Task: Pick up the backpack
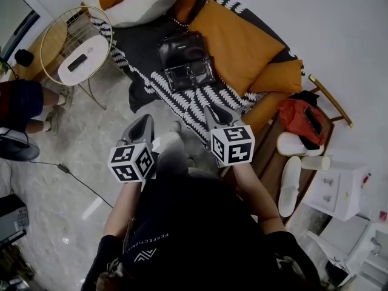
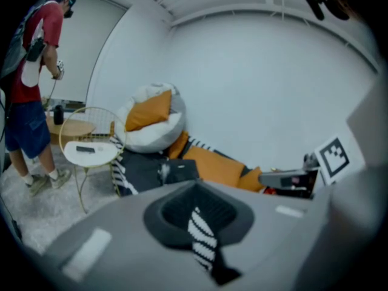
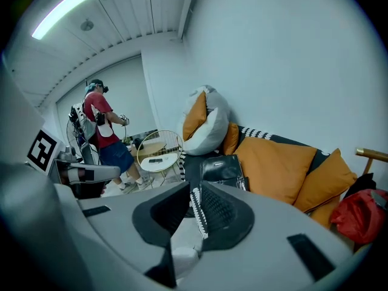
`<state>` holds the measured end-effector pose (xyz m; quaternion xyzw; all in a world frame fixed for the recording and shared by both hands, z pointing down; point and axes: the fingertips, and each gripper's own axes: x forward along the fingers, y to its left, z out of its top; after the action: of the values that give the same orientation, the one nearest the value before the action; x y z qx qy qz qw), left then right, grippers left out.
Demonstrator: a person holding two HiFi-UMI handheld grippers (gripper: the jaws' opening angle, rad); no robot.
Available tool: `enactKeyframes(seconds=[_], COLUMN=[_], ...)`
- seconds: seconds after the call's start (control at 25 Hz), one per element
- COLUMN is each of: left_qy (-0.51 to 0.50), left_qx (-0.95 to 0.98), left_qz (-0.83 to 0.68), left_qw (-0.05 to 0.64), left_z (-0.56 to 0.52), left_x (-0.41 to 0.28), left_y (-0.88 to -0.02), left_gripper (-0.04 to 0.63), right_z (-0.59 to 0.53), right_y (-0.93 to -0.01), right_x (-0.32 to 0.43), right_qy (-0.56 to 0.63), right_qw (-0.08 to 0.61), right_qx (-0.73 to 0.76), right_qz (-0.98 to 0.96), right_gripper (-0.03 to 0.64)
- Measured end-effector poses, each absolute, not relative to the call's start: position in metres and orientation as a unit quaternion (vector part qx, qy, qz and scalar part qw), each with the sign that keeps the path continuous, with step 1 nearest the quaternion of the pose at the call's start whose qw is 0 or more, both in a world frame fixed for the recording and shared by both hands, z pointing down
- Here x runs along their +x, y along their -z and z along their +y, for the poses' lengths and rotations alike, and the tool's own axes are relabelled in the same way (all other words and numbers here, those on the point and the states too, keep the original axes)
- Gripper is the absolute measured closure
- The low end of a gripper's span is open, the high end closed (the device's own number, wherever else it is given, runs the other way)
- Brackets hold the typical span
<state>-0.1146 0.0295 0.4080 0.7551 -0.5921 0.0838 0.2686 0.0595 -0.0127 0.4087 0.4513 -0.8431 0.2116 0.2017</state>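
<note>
The backpack (image 1: 186, 62) lies flat, touching the orange cushion (image 1: 239, 41), with both grippers well short of that cushion. The left gripper (image 1: 147, 120) is pressed together; the right gripper (image 1: 213, 110) is parted a crack and empty. They'd best spread wide and approach the bag's top edge.

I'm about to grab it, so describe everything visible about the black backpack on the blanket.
The backpack is black and glossy, leather-like and boxy, with a separate front pocket section. It lies flat, face up, on the dark blanket with the black-and-white patterned border, close beside the large orange cushion; whether they touch is unclear. Nothing rests on it or holds it.
</note>
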Motion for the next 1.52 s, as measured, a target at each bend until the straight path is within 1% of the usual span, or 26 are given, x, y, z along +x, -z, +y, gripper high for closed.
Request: enactKeyframes(seconds=[0.28,0.56,0.8,1.08,1.28,1.52], left_qy=[-0.09,-0.103,-0.129,-0.153,-0.167,-0.188], left_qx=[0.758,0.757,0.757,0.749,0.742,0.738], left_qz=[-0.583,-0.574,-0.563,-0.553,-0.546,-0.539], left_qw=[0.279,0.294,0.307,0.333,0.353,0.361], left_z=[-0.008,-0.071,-0.129,-0.193,-0.227,-0.259], left_x=[-0.108,-0.111,-0.116,-0.13,-0.135,-0.137], left_y=[-0.423,-0.446,-0.471,-0.511,-0.54,-0.577], left_gripper=[0.557,0.494,0.451,0.44,0.436,0.416], right_z=[-0.045,-0.1,-0.152,-0.22,-0.262,-0.302], right_y=[-0.421,-0.434,-0.455,-0.491,-0.518,-0.555], right_x=[0.068,0.071,0.059,0.048,0.048,0.049], right_qy=[-0.222,-0.231,-0.245,-0.259,-0.267,-0.271], right_qw=[0.204,0.21,0.226,0.257,0.282,0.307], right_qx=[0.457,0.469,0.461,0.453,0.451,0.446], right_qz=[-0.837,-0.826,-0.822,-0.814,-0.804,-0.796], right_gripper=[0.548,0.529,0.499,0.463,0.456,0.449])
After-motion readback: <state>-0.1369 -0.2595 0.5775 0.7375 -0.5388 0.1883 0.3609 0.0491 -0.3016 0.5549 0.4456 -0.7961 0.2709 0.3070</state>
